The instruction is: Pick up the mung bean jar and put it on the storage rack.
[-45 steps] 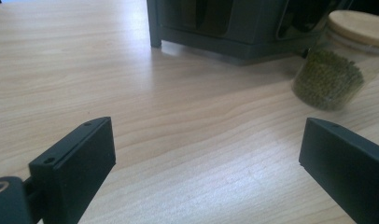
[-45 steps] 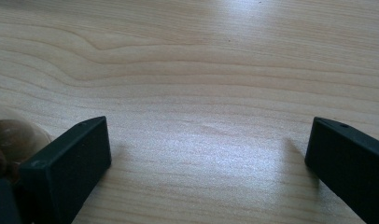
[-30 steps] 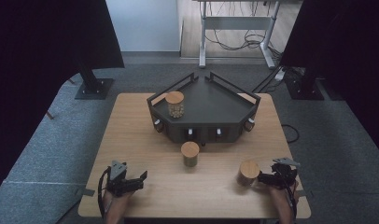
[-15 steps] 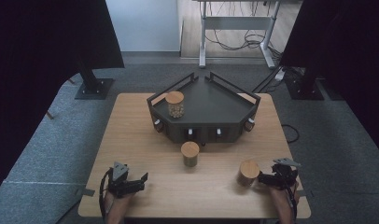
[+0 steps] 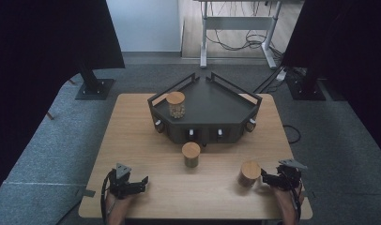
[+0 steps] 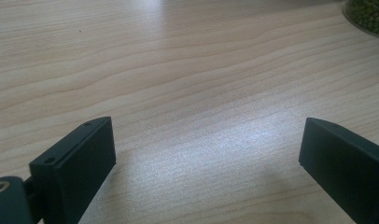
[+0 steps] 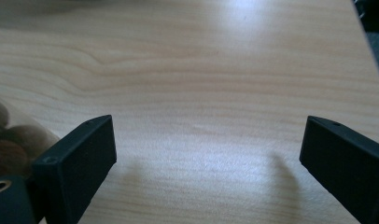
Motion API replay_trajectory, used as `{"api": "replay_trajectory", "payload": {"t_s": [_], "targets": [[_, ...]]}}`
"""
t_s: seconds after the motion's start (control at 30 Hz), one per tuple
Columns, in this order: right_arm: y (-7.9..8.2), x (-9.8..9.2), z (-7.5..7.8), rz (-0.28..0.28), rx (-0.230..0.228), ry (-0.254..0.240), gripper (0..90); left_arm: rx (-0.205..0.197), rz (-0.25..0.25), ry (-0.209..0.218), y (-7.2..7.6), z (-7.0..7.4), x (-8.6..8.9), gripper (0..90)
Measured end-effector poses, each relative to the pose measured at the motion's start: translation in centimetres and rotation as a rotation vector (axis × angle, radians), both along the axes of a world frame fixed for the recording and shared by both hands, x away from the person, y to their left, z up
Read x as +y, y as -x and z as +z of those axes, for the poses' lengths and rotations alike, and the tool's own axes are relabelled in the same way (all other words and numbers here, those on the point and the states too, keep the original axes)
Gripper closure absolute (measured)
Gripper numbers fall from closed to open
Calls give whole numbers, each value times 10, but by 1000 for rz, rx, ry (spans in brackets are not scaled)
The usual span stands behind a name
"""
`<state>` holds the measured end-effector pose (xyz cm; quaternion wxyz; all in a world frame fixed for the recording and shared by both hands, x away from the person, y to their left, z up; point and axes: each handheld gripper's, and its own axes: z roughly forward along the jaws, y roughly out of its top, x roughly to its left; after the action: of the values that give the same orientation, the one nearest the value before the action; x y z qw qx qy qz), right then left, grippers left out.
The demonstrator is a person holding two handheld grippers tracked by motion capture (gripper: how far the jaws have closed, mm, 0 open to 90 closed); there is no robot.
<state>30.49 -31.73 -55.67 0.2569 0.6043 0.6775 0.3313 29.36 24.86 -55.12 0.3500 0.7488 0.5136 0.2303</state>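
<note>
Three glass jars with round wooden lids are on the wooden table. One jar (image 5: pixel 175 104) stands on the black tray (image 5: pixel 226 101). A second jar (image 5: pixel 191 154) stands in front of the tray, and its green contents (image 6: pixel 369 14) show in the left gripper view. The third jar (image 5: pixel 249 173) (image 7: pixel 10 140) stands just left of my right gripper (image 5: pixel 263 178) (image 7: pixel 206 140). That gripper is open; its jaws have just been closing a little over bare wood. My left gripper (image 5: pixel 144 180) (image 6: pixel 206 140) rests open near the front left edge, with nothing between its jaws.
The tray has raised rails and small knobs (image 5: pixel 191 133) on its front wall. The table's front edge (image 5: pixel 193 218) runs just behind both hands. Grey carpet (image 5: pixel 57 154) surrounds the table, with dark stands behind it.
</note>
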Motion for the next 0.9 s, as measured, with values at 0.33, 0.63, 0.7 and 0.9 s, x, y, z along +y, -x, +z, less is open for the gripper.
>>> {"api": "replay_trajectory", "payload": {"t_s": [0.33,0.63,0.7,0.9], "targets": [[0,2,9,2,-33,19,41,40,9,-14,-4,-1,-1,39],[4,-1,15,-10,-49,-9,30,46,6,-50,-4,-2,-4,33],[4,-1,16,-13,-51,-11,30,47,6,-66,-4,-2,-5,28],[5,1,17,-10,-54,-19,30,48,8,-64,-5,-2,-6,27]]}}
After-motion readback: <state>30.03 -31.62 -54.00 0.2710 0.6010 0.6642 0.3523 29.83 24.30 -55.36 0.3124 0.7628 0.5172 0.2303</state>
